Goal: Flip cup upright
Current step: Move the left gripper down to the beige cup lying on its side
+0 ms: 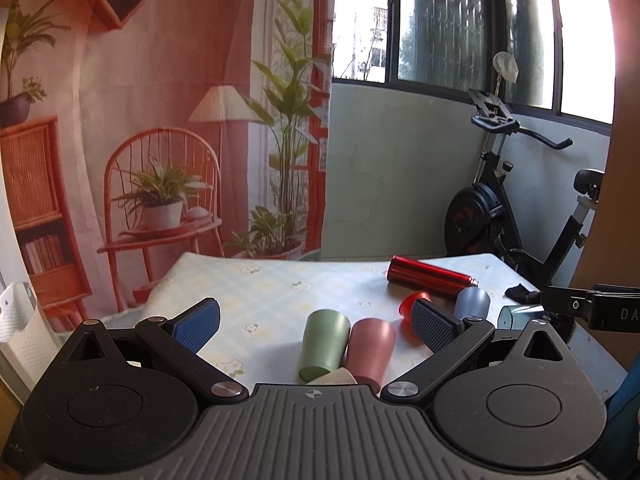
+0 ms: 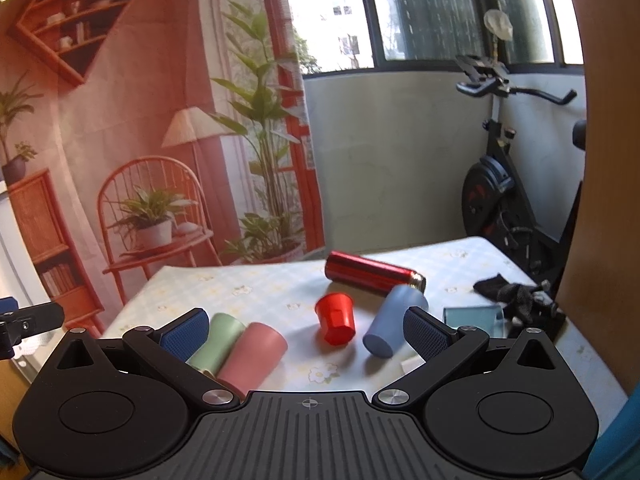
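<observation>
Several cups lie on their sides on the table. A green cup (image 1: 325,345) and a pink cup (image 1: 370,350) lie side by side in front of my left gripper (image 1: 316,326), which is open and empty above them. They also show in the right wrist view, green cup (image 2: 216,344) and pink cup (image 2: 253,356). A red cup (image 2: 336,319) and a blue cup (image 2: 394,325) lie between the fingers of my right gripper (image 2: 306,330), which is open and empty. A cream cup (image 1: 332,377) peeks out under the green and pink ones.
A red metal bottle (image 2: 372,274) lies on its side behind the cups. A clear teal container (image 2: 472,315) and a black cloth (image 2: 516,296) lie at the table's right. The table (image 2: 248,280) has a pale floral cover. An exercise bike (image 2: 504,184) stands beyond the right edge.
</observation>
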